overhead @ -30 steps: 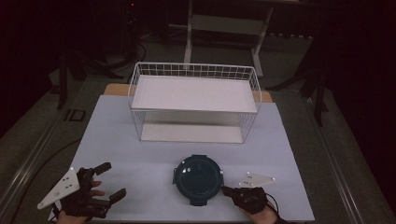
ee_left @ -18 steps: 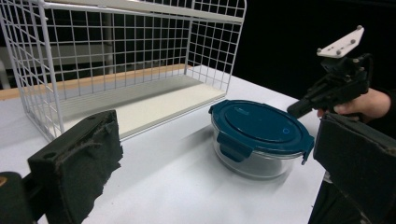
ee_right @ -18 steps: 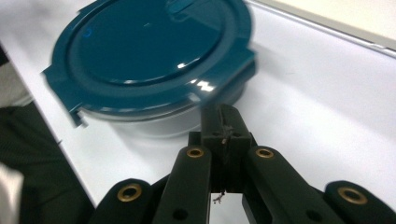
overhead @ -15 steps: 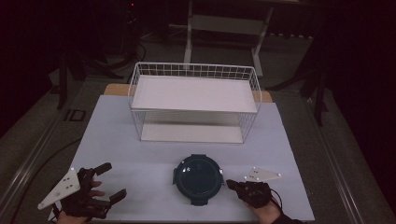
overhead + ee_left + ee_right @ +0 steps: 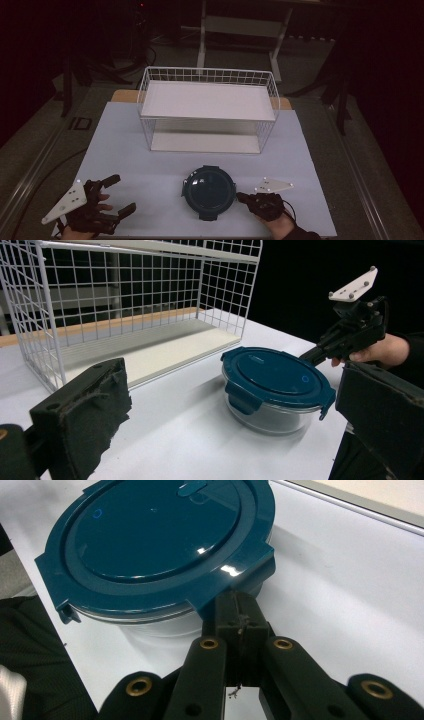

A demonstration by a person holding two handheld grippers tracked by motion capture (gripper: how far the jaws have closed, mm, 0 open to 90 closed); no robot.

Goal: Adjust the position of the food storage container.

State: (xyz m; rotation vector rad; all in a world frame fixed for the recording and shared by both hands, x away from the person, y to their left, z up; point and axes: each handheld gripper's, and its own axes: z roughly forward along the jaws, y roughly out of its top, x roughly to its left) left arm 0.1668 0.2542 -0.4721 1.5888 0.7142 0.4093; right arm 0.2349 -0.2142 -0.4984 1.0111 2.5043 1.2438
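Observation:
A round glass container with a dark blue clip-on lid [image 5: 208, 189] stands at the front middle of the table. It appears closer in the left gripper view [image 5: 277, 377] and the right gripper view [image 5: 160, 535]. My right gripper [image 5: 241, 197] lies on the container's right side. Its jaws are shut, and their tips [image 5: 240, 615] touch the lid's side latch. Across the lid the left gripper view catches the same gripper [image 5: 312, 354]. My left gripper [image 5: 123, 193] rests open at the front left, apart from the container, and its padded fingers [image 5: 85, 410] frame the scene.
A white wire basket shelf [image 5: 207, 100] stands at the back middle of the pale table [image 5: 125, 145], its open side towards me [image 5: 125, 300]. A person's hands hold both grippers at the table's front edge. The floor around is dark.
My right gripper has edged forward along the container's right side, bringing its tips to the lid's latch. The left gripper and the container have stayed put.

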